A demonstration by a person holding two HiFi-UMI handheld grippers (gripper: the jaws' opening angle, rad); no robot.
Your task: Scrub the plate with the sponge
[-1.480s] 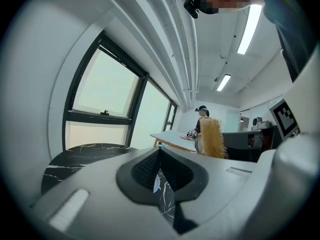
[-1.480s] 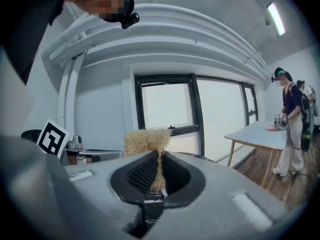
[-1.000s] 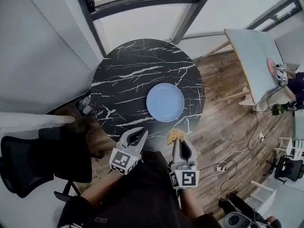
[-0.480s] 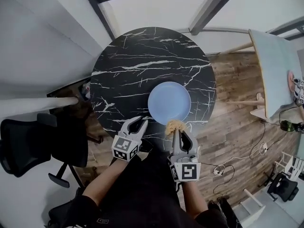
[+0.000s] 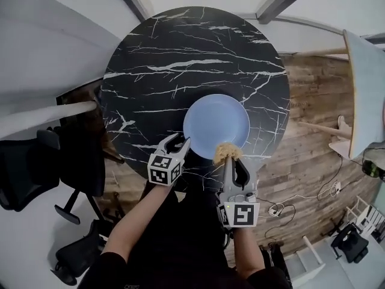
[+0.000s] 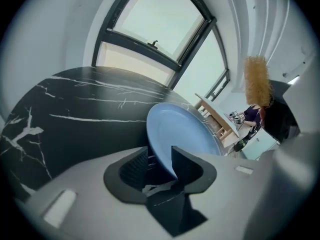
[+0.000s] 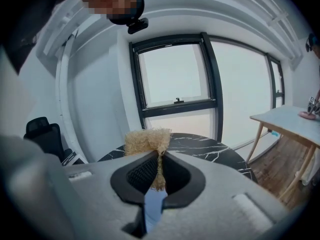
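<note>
A light blue plate lies on the round black marble table, near its front edge. My left gripper is at the plate's near-left rim. Its jaws are opening, and the plate's rim stands between them with a gap on the left side. My right gripper is shut on a tan fibrous sponge, which is at the plate's near rim. In the right gripper view the sponge sticks up from the closed jaws, and a strip of blue plate shows below them.
A black office chair stands at the left of the table. Wooden floor and a pale table lie to the right. A white wall and a dark-framed window are beyond the table.
Both grippers have moved forward to the plate's near rim. The left jaws have spread wider around the rim. The sponge stays held in the right gripper.
</note>
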